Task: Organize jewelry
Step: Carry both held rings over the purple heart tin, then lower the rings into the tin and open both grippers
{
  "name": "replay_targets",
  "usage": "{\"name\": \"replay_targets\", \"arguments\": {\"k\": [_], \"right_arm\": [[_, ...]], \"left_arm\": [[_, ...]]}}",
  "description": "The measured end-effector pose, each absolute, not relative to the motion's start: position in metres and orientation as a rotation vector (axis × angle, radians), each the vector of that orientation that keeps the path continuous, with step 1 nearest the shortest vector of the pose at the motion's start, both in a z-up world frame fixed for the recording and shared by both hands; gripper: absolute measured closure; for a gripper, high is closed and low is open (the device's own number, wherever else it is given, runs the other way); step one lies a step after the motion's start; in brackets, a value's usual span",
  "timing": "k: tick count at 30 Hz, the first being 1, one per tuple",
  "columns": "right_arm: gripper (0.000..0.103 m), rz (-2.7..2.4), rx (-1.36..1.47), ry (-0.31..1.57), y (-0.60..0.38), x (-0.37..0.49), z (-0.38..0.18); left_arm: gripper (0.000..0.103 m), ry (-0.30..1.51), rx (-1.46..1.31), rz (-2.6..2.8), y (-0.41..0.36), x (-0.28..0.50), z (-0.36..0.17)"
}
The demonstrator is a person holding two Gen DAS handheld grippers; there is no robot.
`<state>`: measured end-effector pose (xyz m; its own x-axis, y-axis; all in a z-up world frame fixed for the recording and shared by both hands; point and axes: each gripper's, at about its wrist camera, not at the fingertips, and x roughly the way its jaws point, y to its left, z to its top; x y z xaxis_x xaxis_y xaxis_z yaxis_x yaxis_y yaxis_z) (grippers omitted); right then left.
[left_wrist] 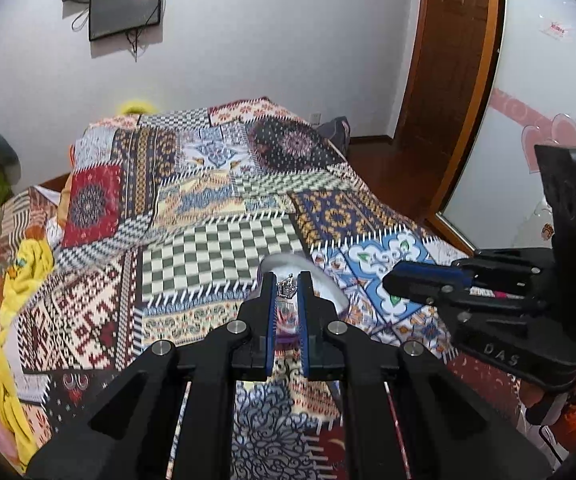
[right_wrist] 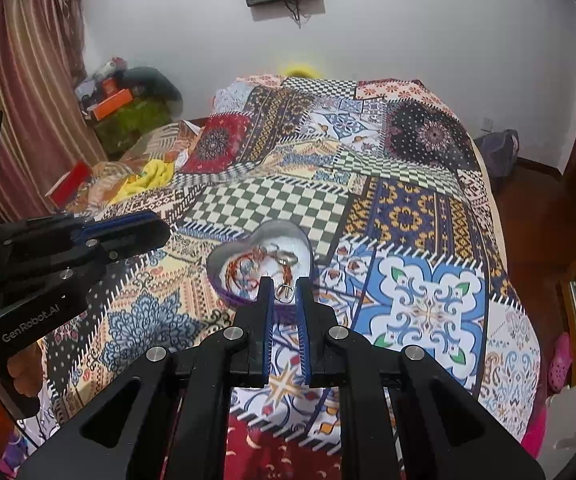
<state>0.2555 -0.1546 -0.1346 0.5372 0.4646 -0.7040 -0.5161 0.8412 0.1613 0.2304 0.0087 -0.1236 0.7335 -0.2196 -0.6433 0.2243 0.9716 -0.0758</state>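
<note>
Left wrist view: the left claw [left_wrist: 286,286] sits at lower centre, its blue-lined jaws closed on a small silver crown-shaped piece of jewelry [left_wrist: 286,288] held at the tips. Behind the tips, the rim of a heart-shaped tin [left_wrist: 329,285] shows on the patchwork bedspread [left_wrist: 224,240]. The right claw [left_wrist: 391,280] enters from the right edge, pointing left, close to the tin. A yellow cloth [left_wrist: 28,264] trails down the left side; a dark screen [left_wrist: 126,8] hangs on the wall at upper left, a wooden door [left_wrist: 451,52] at upper right.

Right wrist view: the right claw [right_wrist: 284,290] is closed on a small metal ring [right_wrist: 284,291] at its tips, over the near edge of the heart-shaped tin [right_wrist: 224,254], which holds red-beaded strands [right_wrist: 244,270] and other rings. The left claw [right_wrist: 160,226] reaches in from the left, jaws together. Striped curtains [right_wrist: 20,80] fill the upper left; a pink slipper [right_wrist: 559,360] lies on the floor at right.
</note>
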Motion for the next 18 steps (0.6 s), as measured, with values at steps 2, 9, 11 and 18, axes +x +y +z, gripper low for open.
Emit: {"name": "replay_targets", "arguments": {"k": [2, 9, 11, 18], "right_arm": [[0.093, 0.584, -0.07, 0.809, -0.154, 0.259, -0.133], [0.093, 0.591, -0.066, 0.797, -0.15, 0.27, -0.132], [0.093, 0.593, -0.069, 0.799, -0.149, 0.273, -0.133], [0.093, 0.591, -0.066, 0.848, -0.146, 0.282, -0.153]], "left_arm": [[0.095, 0.695, 0.006, -0.246, 0.008, 0.234, -0.12], [0.095, 0.697, -0.005, -0.263, 0.002, 0.247, -0.121], [0.095, 0.711, -0.01, -0.27, 0.001, 0.252, -0.126], [0.095, 0.799, -0.022, -0.281, 0.0, 0.272, -0.152]]}}
